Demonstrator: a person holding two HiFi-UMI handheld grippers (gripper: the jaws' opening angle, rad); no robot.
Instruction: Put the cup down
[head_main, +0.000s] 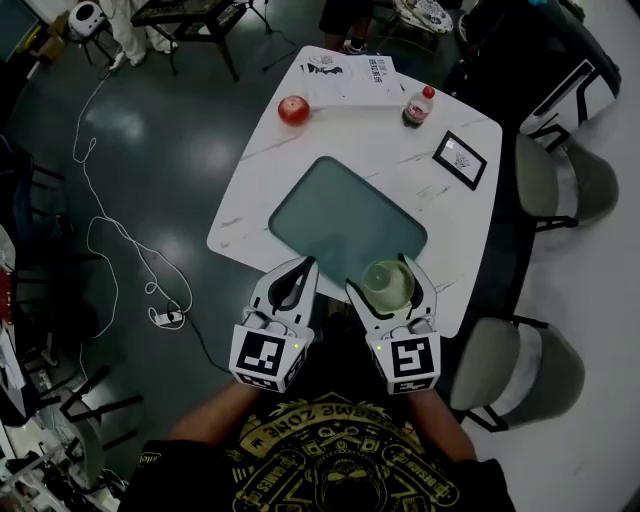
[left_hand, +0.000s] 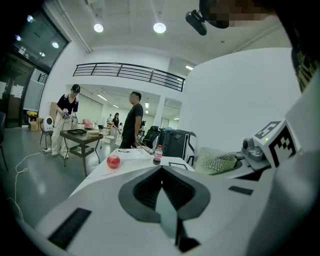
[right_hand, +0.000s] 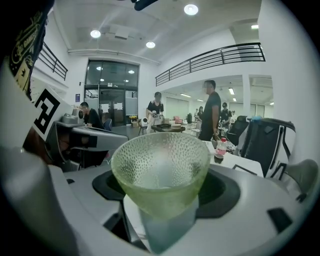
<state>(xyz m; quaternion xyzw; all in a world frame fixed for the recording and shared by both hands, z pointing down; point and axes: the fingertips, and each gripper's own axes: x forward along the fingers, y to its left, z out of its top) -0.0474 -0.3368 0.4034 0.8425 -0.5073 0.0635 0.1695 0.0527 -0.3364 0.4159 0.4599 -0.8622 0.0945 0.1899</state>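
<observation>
A pale green dimpled glass cup (head_main: 388, 284) sits upright between the jaws of my right gripper (head_main: 383, 276), which is shut on it. It is held over the near edge of the white marble table (head_main: 400, 185), by the near corner of the dark green mat (head_main: 345, 215). In the right gripper view the cup (right_hand: 160, 165) fills the centre, its rim level. My left gripper (head_main: 305, 265) is just left of it, shut, with nothing between its jaws. In the left gripper view its jaws (left_hand: 161, 170) meet and the cup (left_hand: 216, 161) shows at the right.
At the table's far side are a red apple (head_main: 293, 110), a red-capped bottle (head_main: 418, 106), papers (head_main: 350, 76) and a framed card (head_main: 460, 158). Two grey chairs (head_main: 560, 180) (head_main: 515, 370) stand to the right. A white cable (head_main: 110, 240) trails on the floor at left. People stand beyond the table.
</observation>
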